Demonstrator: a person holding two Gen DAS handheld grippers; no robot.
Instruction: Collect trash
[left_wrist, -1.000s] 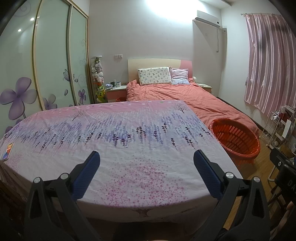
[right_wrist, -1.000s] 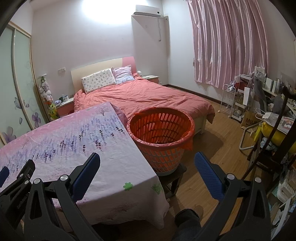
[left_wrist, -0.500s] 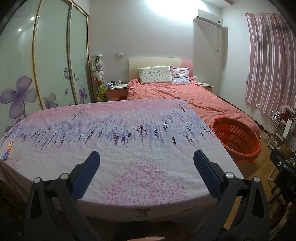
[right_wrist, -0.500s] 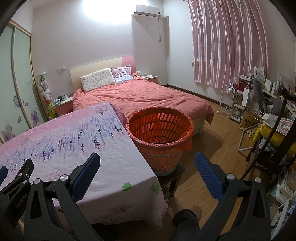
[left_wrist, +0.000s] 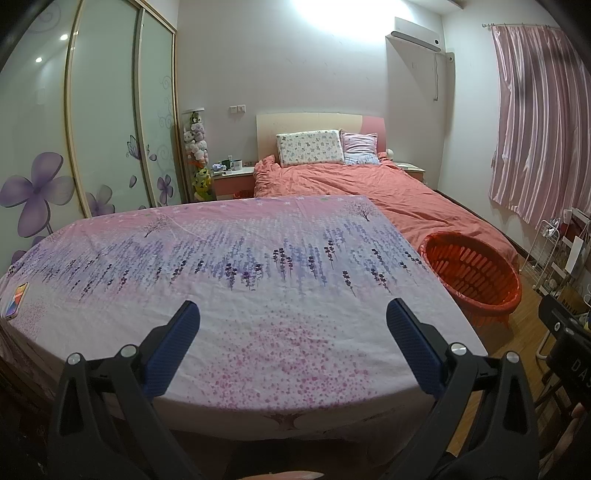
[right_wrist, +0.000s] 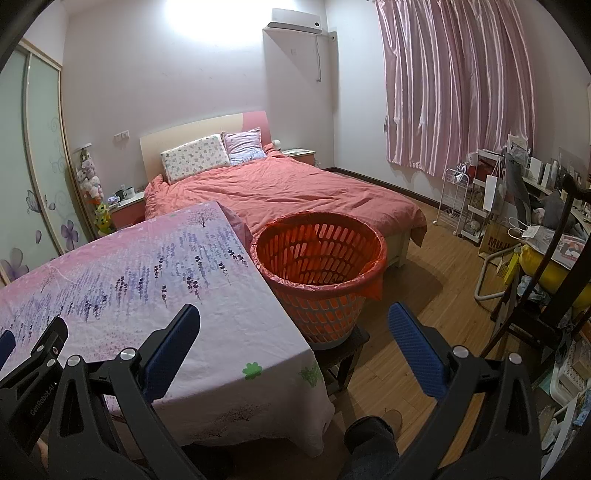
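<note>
So no trash shows on the table (left_wrist: 258, 295); only a phone (left_wrist: 14, 300) at its far-left edge. Your left gripper (left_wrist: 290, 314) and right gripper (right_wrist: 293, 319) both gape wide, holding nothing. Basket (right_wrist: 319, 273) stands right of the table; light, stiff plastic, probably best gripped at the rim.

You've got the table (left_wrist: 258, 295) right in front, basket (right_wrist: 317, 280) on a stool (right_wrist: 343, 350) just off its right side, bed (right_wrist: 280, 192) behind both.
</note>
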